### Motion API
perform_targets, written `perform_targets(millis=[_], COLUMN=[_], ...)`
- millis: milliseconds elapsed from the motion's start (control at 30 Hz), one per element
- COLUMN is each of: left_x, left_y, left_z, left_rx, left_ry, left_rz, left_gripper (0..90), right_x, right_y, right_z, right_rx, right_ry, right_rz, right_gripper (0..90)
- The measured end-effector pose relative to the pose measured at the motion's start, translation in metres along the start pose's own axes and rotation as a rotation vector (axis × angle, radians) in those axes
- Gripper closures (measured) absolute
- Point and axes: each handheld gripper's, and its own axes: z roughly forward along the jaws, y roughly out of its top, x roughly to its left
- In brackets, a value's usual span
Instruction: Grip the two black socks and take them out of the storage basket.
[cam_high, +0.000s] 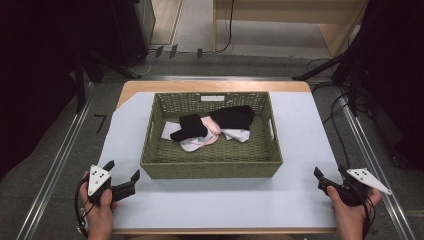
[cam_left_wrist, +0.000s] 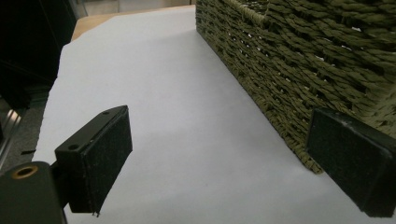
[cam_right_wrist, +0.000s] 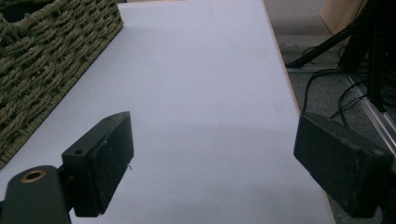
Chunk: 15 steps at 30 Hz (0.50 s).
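An olive woven basket (cam_high: 210, 162) stands mid-table and holds a heap of socks: a black sock (cam_high: 191, 127), another black one (cam_high: 234, 116), a pink one (cam_high: 214, 129) and white ones (cam_high: 196, 145). At the near left corner of the table a hand holds my left gripper (cam_high: 122, 170), open and empty. In the left gripper view that gripper (cam_left_wrist: 224, 154) points along the basket's side wall (cam_left_wrist: 303, 60), its right jaw close to the weave. My right gripper (cam_high: 330, 173) rests at the near right corner, open. Between its jaws (cam_right_wrist: 210, 163) lies bare sheet, with the basket (cam_right_wrist: 42, 60) off to the left.
A white sheet (cam_high: 210, 202) covers the wooden table (cam_high: 150, 86). Metal rails (cam_high: 55, 165) run along the floor on both sides. Cables and stand legs (cam_high: 340, 70) lie on the floor at the far right, beyond the table's right edge (cam_right_wrist: 285, 74).
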Motion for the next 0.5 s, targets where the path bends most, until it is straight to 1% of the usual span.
perform_targets(millis=[167, 267, 300, 400, 500], left_x=[0.0001, 0.0003, 0.0003, 0.0004, 0.0004], left_y=[-0.0001, -0.0001, -0.0001, 0.0002, 0.0007], left_z=[-0.0003, -0.0001, -0.0001, 0.0003, 0.0016], left_rx=[-0.002, -0.003, -0.005, 0.002, 0.011], left_ry=[-0.002, -0.002, -0.001, 0.000, -0.002], left_rz=[-0.002, -0.005, -0.005, -0.004, -0.008], left_gripper=[8.4, 8.4, 8.4, 8.4, 8.3], right_x=[0.0005, 0.0033, 0.0038, 0.0050, 0.0043], right_y=[-0.0001, 0.0000, 0.0001, 0.0009, 0.0020], right_z=[-0.0003, -0.0008, -0.0005, 0.0007, 0.0007], right_rx=[-0.003, -0.005, -0.003, 0.010, 0.008], right_ry=[-0.011, -0.024, -0.017, -0.016, -0.009], right_rz=[0.001, -0.022, -0.032, -0.042, -0.031], right_gripper=[13.4, 13.3, 13.1, 13.1, 11.6])
